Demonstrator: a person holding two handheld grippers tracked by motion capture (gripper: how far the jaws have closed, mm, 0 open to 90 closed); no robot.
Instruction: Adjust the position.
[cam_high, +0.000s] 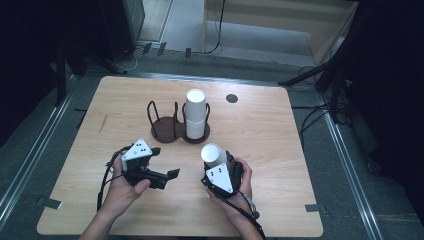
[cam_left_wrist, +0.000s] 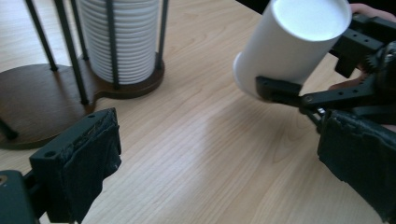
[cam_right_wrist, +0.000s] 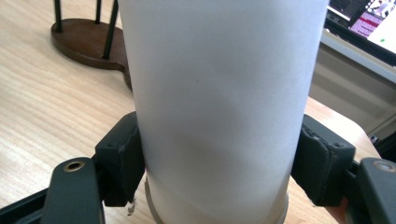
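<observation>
**Cup stack clamped in right gripper, left one empty**

Right gripper (cam_high: 218, 169) is closed on the white cup stack (cam_high: 214, 154), pads squeezing both sides low on the stack near its rims. It's held off the table (cam_high: 260, 130), in front of the twin-ring holder (cam_high: 172, 129), which has another cup stack (cam_high: 195, 112) standing upright in its right ring; the left ring is empty.

Left gripper (cam_high: 161, 167) has its jaws spread wide with nothing between them, and is parked to the left of the held stack.

Risks as I see them:
- Paper walls are thin, so more squeeze could buckle the bottom cup.
- The grip is low and the stack is tall, so a fast swing could tip it or slide the nested cups apart.
- If I'm heading for the empty ring, the posts are close together. Catch one and the holder shifts or the loaded stack goes over.

Orientation: cups are inverted, closed bottom at the far end. The long axis tilts, top leaning away from me and slightly left, towards the holder. It's not vertical.
</observation>
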